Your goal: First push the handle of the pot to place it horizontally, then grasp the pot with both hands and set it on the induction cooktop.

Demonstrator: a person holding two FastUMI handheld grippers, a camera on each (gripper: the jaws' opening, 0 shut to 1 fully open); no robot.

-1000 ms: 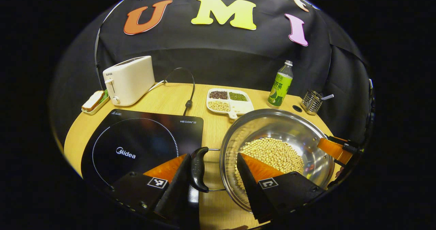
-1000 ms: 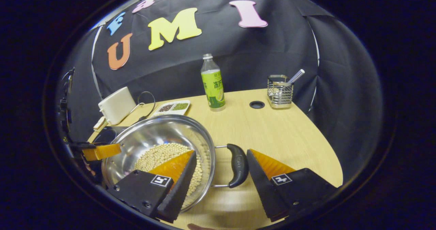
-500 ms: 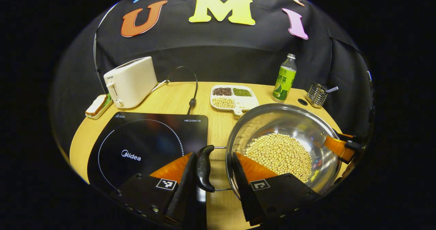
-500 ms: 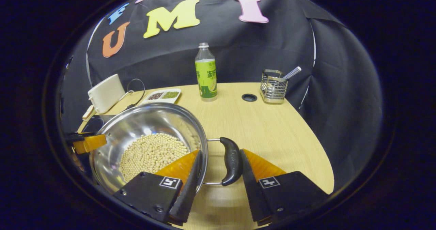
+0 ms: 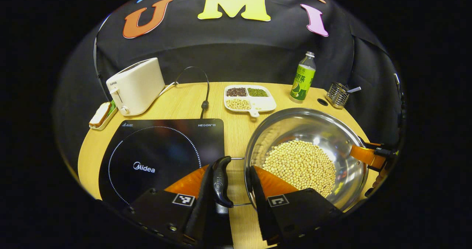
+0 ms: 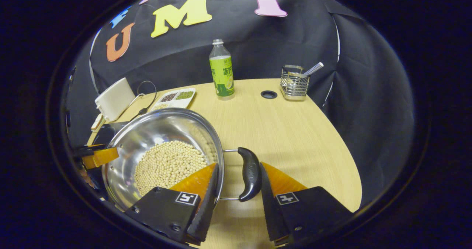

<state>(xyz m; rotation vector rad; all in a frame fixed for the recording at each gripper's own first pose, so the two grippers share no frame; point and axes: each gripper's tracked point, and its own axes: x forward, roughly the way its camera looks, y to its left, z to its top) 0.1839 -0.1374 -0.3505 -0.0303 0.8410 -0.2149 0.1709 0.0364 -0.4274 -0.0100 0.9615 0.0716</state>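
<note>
cooktop (image 6: pixel 105 134) (mostly behind pot (image 6: pixel 147 138))

Fingers (image 5: pixel 271 190) bear square coded tags.

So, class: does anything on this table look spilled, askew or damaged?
Nothing stands out. The pale soybeans all lie inside the shiny steel pot, which sits level on the wooden table; nothing is spilled.

A light wooden table (image 6: pixel 295 138) with a curved edge stands against the booth's black cloth wall (image 6: pixel 295 42), which hangs in soft folds behind and to the sides. A round, dark-rimmed cable hole (image 6: pixel 269 94) sits in the tabletop near the back. The light falls evenly from above, and beyond the table all is dark.
</note>
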